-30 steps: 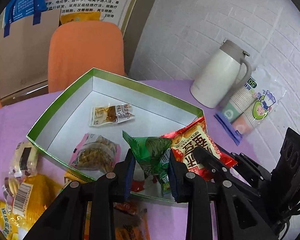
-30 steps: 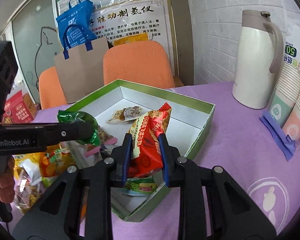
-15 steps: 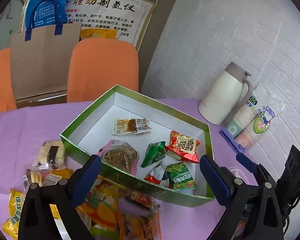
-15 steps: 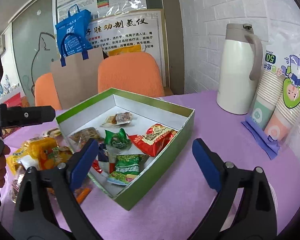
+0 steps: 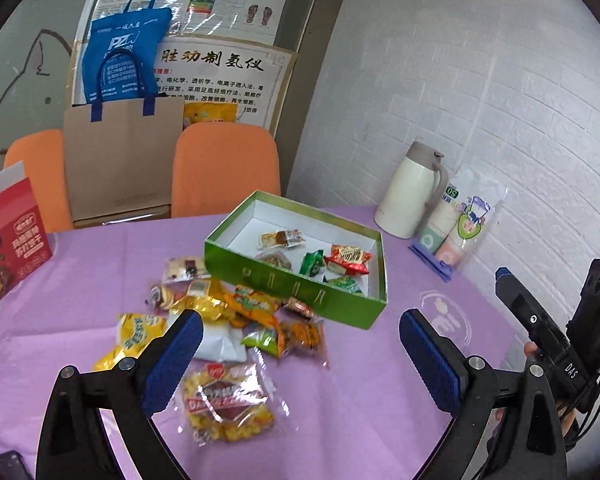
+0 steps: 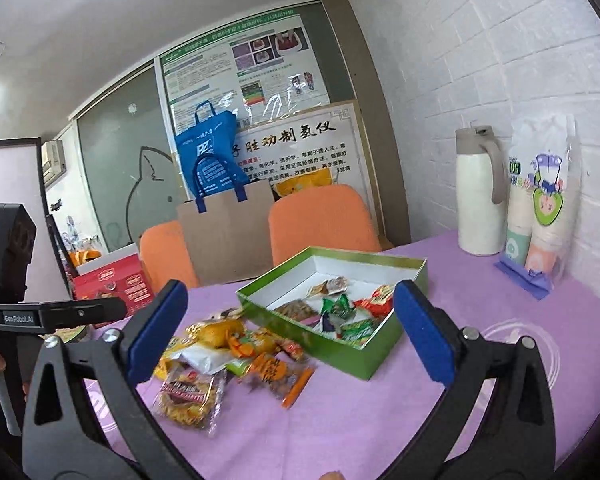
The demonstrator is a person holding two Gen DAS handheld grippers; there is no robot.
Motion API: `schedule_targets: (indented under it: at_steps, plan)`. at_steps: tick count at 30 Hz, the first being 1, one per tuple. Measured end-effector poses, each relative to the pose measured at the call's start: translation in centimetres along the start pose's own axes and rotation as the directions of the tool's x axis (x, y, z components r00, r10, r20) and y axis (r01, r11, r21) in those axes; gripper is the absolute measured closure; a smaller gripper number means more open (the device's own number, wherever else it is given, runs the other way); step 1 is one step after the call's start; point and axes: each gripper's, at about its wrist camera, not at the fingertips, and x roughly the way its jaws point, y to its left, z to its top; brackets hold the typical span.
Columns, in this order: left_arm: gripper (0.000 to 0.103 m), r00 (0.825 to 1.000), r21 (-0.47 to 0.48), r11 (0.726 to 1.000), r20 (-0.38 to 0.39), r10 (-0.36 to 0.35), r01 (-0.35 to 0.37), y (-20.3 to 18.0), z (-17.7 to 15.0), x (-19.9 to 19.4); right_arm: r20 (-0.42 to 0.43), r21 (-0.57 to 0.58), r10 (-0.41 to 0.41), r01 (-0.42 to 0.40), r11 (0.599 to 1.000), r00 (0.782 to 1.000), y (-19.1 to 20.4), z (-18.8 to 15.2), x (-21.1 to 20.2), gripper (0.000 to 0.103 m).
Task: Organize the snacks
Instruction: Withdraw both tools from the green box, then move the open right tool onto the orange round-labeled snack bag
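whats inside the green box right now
Several snack packets lie on the white floor of the green box: a red packet, a green packet, a clear brownish one. The near wall hides any packets behind it.

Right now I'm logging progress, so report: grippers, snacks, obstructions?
Left gripper open, empty. Right gripper open, empty. Several packets in green cardboard box; loose snack pile on purple tablecloth beside it. Nothing blocking.
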Motion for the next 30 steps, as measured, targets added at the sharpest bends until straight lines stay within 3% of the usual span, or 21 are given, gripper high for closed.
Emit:
schedule_targets:
  at_steps: [3,5,8,11,14,21,24,27,30]
  plan:
    - [0.003,1.0,-0.03,0.999,-0.011,0.029,-0.029,1.6,-3.5,-0.8,-0.062,0.033,0.064,-0.062,0.998,0.996,0.2,-3.2,0.6,0.001]
    - [0.003,0.999,-0.06,0.998,-0.048,0.021,-0.024,2.7,-6.2,-0.6,-0.138,0.033,0.062,-0.058,0.998,0.988,0.4,-4.9,1.6,0.001]
    - [0.003,0.995,-0.083,0.995,-0.088,0.04,-0.047,3.6,-9.2,0.0,-0.269,0.02,0.075,-0.073,0.997,0.96,0.9,-6.5,3.6,0.001]
    - [0.003,0.994,-0.102,0.994,-0.104,0.031,-0.042,4.0,-11.3,0.1,-0.324,-0.009,0.087,-0.095,0.995,0.942,1.7,-7.1,5.0,0.001]
    - [0.003,0.994,-0.129,0.991,-0.108,0.011,-0.025,4.3,-12.2,-0.1,-0.357,-0.05,0.063,-0.086,0.995,0.932,2.3,-7.5,6.9,0.001]
    - [0.003,0.995,-0.124,0.992,-0.097,0.007,-0.019,4.8,-12.4,0.0,-0.466,-0.124,0.006,-0.072,0.99,0.885,2.2,-8.1,12.8,0.003]
    - [0.003,0.995,-0.149,0.989,-0.101,0.003,-0.018,5.5,-12.5,0.4,-0.513,-0.221,-0.034,-0.094,0.971,0.858,2.8,-8.5,15.0,0.009]
    - [0.003,0.994,-0.17,0.985,-0.105,-0.007,-0.011,6.3,-12.7,0.8,-0.555,-0.346,-0.096,-0.124,0.93,0.826,3.5,-9.2,17.1,0.024]
    - [0.003,0.994,-0.181,0.983,-0.112,-0.007,-0.014,6.6,-12.8,1.1,-0.555,-0.417,-0.138,-0.131,0.899,0.82,3.8,-9.3,18.9,0.028]
